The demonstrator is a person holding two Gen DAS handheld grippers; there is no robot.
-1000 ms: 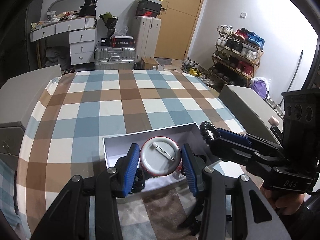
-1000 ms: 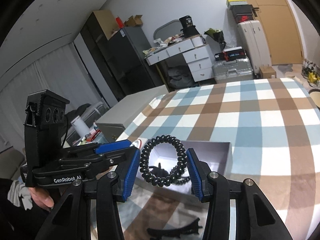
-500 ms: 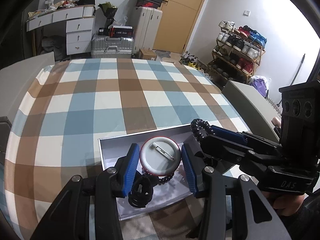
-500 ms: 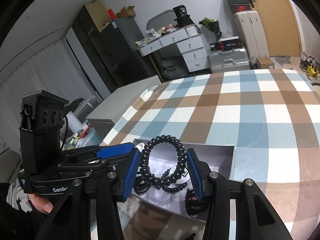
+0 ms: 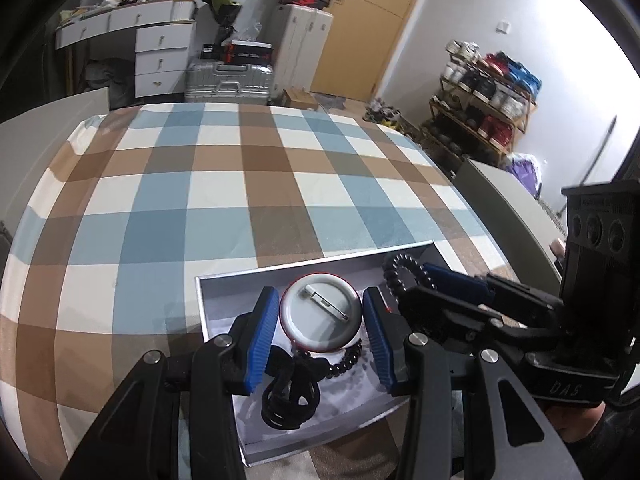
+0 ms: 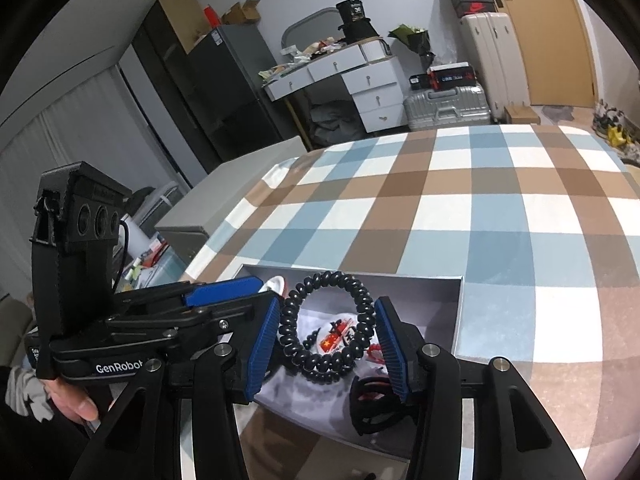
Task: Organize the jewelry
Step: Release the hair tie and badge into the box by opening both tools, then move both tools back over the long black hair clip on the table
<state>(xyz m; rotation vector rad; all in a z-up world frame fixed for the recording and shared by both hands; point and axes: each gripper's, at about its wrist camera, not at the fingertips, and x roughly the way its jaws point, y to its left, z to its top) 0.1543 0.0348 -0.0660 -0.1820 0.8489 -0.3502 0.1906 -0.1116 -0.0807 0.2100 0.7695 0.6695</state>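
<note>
tablecloth (image 5: 224, 196): blue-brown-white check | box (image 5: 320, 268): grey | coil bracelet (image 6: 326, 330): black

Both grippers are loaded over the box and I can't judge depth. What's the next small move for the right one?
Probably lower a little, then open. The right gripper holds the black coil hair tie upright above the gray box, over a badge already inside; the left gripper holds the pin badge alongside.

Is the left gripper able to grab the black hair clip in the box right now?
Probably not: the left gripper is already shut on the round badge, so its fingers are full, though the clip lies uncovered just below.
</note>
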